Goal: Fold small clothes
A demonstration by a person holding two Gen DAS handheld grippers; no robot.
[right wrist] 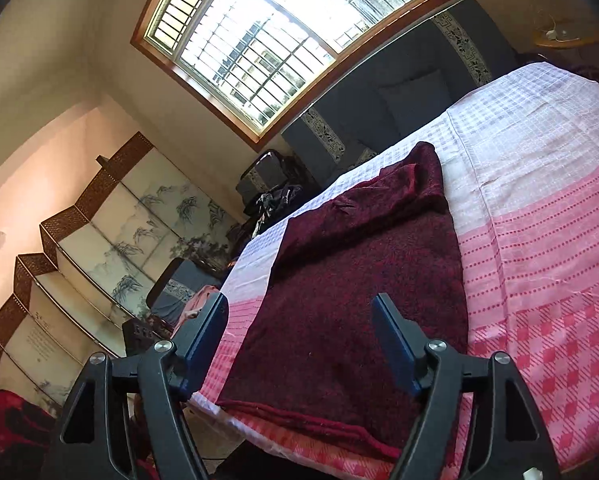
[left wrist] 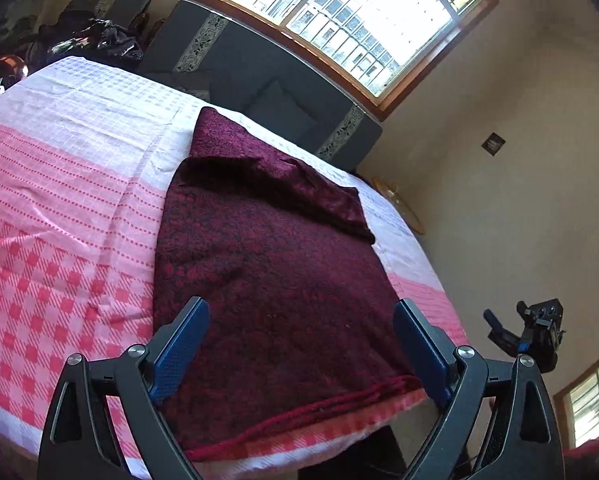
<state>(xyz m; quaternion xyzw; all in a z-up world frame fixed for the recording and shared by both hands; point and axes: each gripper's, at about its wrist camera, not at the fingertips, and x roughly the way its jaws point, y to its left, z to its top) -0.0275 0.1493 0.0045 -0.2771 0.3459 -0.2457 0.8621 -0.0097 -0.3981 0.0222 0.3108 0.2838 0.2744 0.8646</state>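
Note:
A dark maroon patterned garment (left wrist: 267, 280) lies flat on a pink-and-white checked cloth (left wrist: 59, 208), its far end folded back over itself into a narrower flap (left wrist: 267, 168). My left gripper (left wrist: 301, 312) hovers open above the garment's near hem, nothing between its blue pads. The right wrist view shows the same garment (right wrist: 359, 288) on the cloth (right wrist: 539, 240). My right gripper (right wrist: 299, 312) is open over the near end with nothing in it. The right gripper (left wrist: 523, 332) also appears at the right edge of the left wrist view, off the cloth.
A dark sofa (left wrist: 259, 68) with patterned bands stands behind the cloth under a large barred window (left wrist: 339, 12). Dark clothes (left wrist: 91, 40) are piled at the far left. A painted folding screen (right wrist: 99, 240) stands at the side. A round wooden side table (left wrist: 399, 200) sits by the wall.

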